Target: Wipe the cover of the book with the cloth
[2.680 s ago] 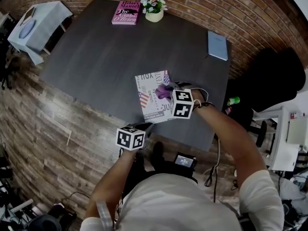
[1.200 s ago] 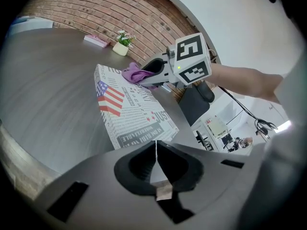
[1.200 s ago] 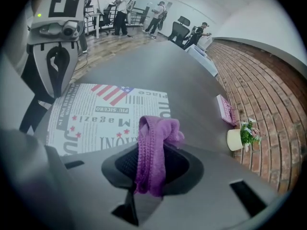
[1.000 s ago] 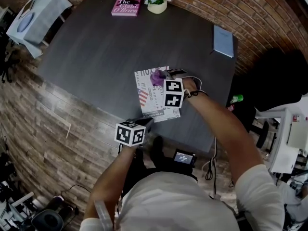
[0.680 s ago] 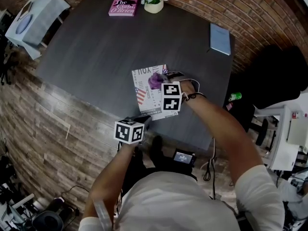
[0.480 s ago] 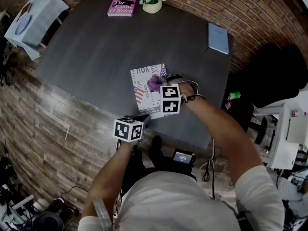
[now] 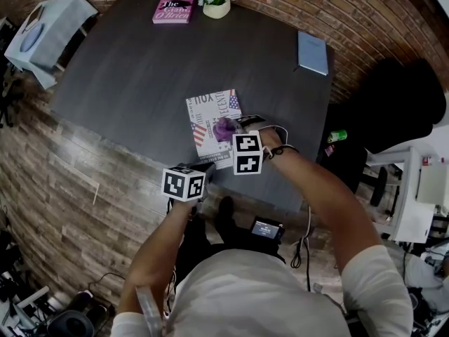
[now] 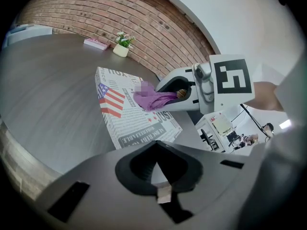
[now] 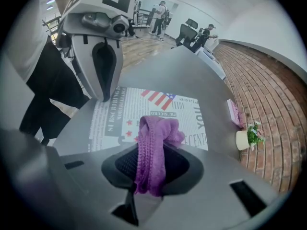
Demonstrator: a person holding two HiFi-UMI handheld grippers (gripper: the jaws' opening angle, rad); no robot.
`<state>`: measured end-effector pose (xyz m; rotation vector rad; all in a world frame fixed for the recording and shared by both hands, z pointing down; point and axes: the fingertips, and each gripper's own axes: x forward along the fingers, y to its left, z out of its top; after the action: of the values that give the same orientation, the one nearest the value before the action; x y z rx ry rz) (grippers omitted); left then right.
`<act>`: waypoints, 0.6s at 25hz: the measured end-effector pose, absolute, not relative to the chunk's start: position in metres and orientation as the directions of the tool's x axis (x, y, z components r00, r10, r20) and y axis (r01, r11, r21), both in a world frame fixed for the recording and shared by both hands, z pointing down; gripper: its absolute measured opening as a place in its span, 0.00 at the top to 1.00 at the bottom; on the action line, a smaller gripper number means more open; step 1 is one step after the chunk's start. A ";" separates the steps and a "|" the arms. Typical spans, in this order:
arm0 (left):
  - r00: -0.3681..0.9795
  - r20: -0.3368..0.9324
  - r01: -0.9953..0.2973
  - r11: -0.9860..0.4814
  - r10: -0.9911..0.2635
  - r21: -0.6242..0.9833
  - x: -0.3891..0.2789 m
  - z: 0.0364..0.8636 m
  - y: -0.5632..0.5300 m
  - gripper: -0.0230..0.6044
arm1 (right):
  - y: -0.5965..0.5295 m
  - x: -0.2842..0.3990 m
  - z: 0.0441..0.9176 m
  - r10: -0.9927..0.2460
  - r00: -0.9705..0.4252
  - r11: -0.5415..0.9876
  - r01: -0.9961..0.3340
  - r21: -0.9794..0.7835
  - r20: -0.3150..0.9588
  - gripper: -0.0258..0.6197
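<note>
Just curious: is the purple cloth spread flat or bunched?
Bunched: the purple cloth sits crumpled in the right gripper, over the book.

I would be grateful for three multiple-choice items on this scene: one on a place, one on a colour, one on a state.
1. The flower pot stands: A on the floor; B beside the pink book; C on a shelf.
2. The cloth is: A green; B white; C purple.
3. The left tongs are: A shut, empty; B wide open; C shut on the cloth.
Key: B, they sit side by side; C, purple folds hang in the right tongs; A, its jaws meet with nothing between.
</note>
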<state>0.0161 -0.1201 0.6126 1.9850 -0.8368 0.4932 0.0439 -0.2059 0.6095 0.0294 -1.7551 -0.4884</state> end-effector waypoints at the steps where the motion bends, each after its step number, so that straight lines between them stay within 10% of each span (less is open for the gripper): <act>1: 0.692 0.624 -0.722 -0.367 -0.365 0.586 0.016 0.613 -0.120 0.95 | -0.203 0.045 0.610 -0.278 -0.250 0.911 0.238 0.337 0.928 0.79; 15: 0.683 0.634 -0.730 -0.363 -0.363 0.579 0.016 0.613 -0.123 0.95 | -0.156 0.055 0.609 -0.228 -0.271 0.935 0.206 0.287 0.935 0.79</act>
<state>0.0159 -0.1230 0.6128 1.9783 -0.8451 0.5056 0.0547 -0.1559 0.6092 0.0161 -1.7974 -0.4159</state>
